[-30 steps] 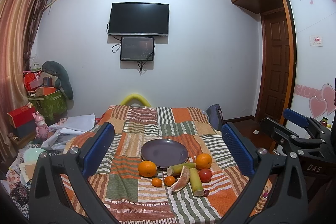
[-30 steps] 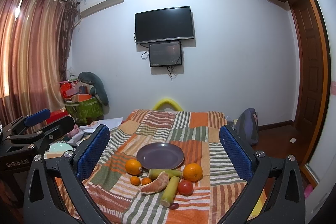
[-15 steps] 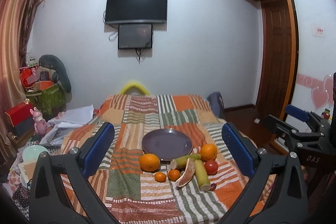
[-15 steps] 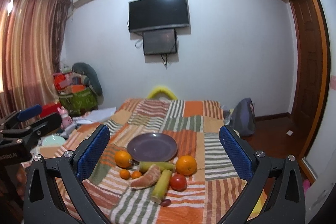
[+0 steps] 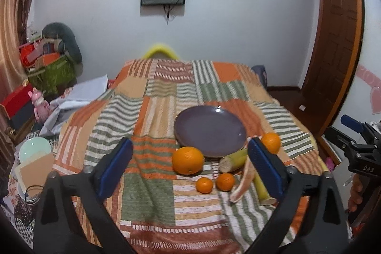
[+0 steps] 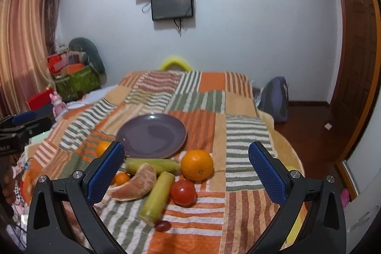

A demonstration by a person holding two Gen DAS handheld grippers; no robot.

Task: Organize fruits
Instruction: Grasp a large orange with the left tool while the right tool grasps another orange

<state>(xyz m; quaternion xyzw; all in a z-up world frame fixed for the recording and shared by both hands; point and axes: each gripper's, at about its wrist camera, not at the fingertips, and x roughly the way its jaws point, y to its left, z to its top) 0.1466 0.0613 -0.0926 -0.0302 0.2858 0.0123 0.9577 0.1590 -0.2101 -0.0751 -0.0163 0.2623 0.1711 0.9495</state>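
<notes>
Field notes, bedside. Patchwork bedspread (image 5: 152, 185) in orange, green and white stripes; every piece of fruit lies loose on it, none on the plate yet.

Left to right:

- Left gripper (image 5: 189, 166): jaws wide but closing at this moment, nothing pressed between the pads. Seen down its fingers, the big orange (image 5: 188, 160) sits in the gap, with two small mandarins (image 5: 204, 185) just nearer and to the right.
- Purple plate (image 6: 152, 135): bare, at the middle of the bed, just beyond the fruit.
- Two cut cane-like stalks: one lies crosswise (image 6: 152, 165) against the plate's near rim, the other (image 6: 158, 196) points toward the near edge. They may be sugarcane; the fisheye blur keeps me from being sure.
- Pomelo wedge (image 6: 134, 185) rests against the near stalk, on its left.
- Second orange (image 6: 197, 164) right of the stalks, a tomato (image 6: 183, 192) just near of it, and a small dark fruit (image 6: 163, 226) nearest of all, perhaps a grape.
- Right gripper (image 6: 185, 173): jaws spread wide, holding nothing, aimed at the second orange and tomato.

Step in hand, as I judge it: the approach for the first picks, with nothing yet lifted.

Next move calls for the left jaws to straddle the big orange squarely across its widest part and close before lifting it the short way over the plate's rim. Round fruit on soft bedding may roll if nudged off-centre, so a straight descent looks wise.
</notes>
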